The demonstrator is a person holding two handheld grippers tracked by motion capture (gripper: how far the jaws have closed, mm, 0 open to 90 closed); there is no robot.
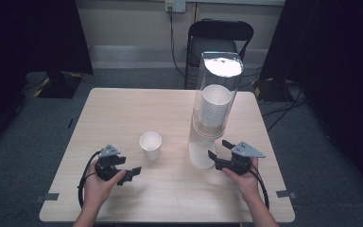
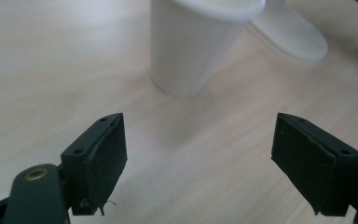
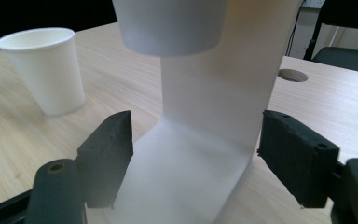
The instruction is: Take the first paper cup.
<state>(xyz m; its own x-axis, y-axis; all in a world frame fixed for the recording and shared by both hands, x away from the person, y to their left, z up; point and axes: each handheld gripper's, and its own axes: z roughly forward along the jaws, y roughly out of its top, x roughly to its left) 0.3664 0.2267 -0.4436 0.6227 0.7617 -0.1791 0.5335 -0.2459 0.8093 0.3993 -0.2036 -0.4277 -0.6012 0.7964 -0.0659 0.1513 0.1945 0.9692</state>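
A white paper cup [image 1: 150, 145] stands upright near the middle of the wooden table [image 1: 123, 109]. My left gripper [image 1: 128, 168] rests low at the front left, open, its jaws wide apart with nothing between them. Just beyond them stands the cup [image 2: 191, 42], clear of the jaws. To the right rises a cup dispenser [image 1: 215, 101], a clear tube with a stack of white cups on a white stand [image 3: 214, 116]. The lowest cup [image 3: 172, 23] hangs out under the tube. My right gripper [image 1: 220, 149] is open and points at the stand from the right, close to it [image 3: 196, 154].
A black folding chair [image 1: 220, 35] stands behind the table's far edge. A round cable hole [image 3: 292, 74] lies in the tabletop past the dispenser. Dark curtains hang on both sides of the room. Each gripper's cable trails back toward the front edge.
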